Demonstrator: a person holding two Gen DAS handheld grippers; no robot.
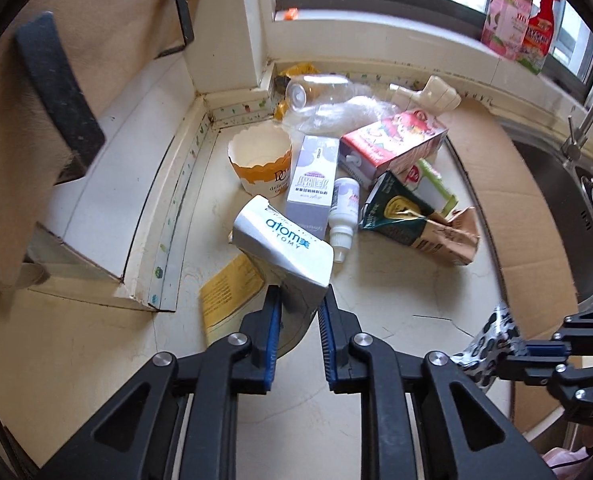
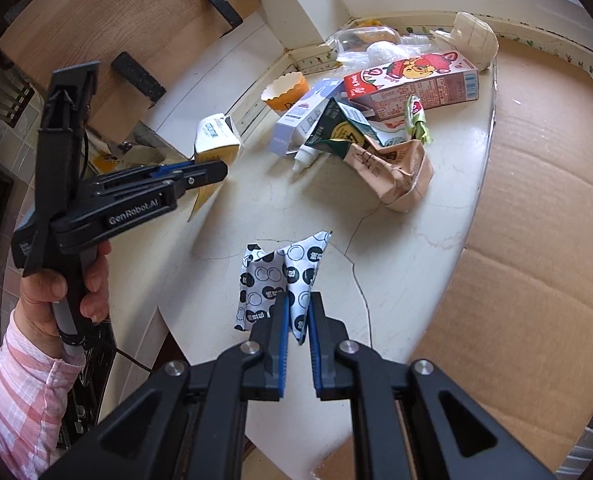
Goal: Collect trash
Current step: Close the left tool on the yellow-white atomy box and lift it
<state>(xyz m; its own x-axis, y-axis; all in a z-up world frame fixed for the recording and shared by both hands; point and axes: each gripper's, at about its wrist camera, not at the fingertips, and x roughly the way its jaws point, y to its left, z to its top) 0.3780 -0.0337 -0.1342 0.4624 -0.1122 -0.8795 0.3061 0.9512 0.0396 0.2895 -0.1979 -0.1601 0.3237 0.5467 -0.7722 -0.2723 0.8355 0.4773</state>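
My left gripper [image 1: 299,300] is shut on a white "atomy" carton [image 1: 284,242], which hangs lifted above the cream counter [image 1: 376,296]; that carton [image 2: 216,140] also shows in the right wrist view in the left gripper [image 2: 212,168]. My right gripper [image 2: 298,308] is shut on a black-and-white dotted wrapper [image 2: 284,280], seen too at the right edge as the wrapper [image 1: 492,340]. A trash pile lies further back: a paper cup [image 1: 260,160], a lilac box [image 1: 312,184], a small white bottle [image 1: 344,212], a green and brown carton [image 1: 412,216], a red strawberry carton [image 1: 396,140], a clear plastic bottle [image 1: 320,92].
A flattened cardboard sheet [image 2: 536,208] covers the counter's right side. A steel sink [image 1: 576,200] with a tap sits beyond it. Spray bottles [image 1: 532,20] stand on the window sill. A yellow leaflet [image 1: 228,292] lies under the left gripper. A hand in a pink striped sleeve [image 2: 28,380] holds the left tool.
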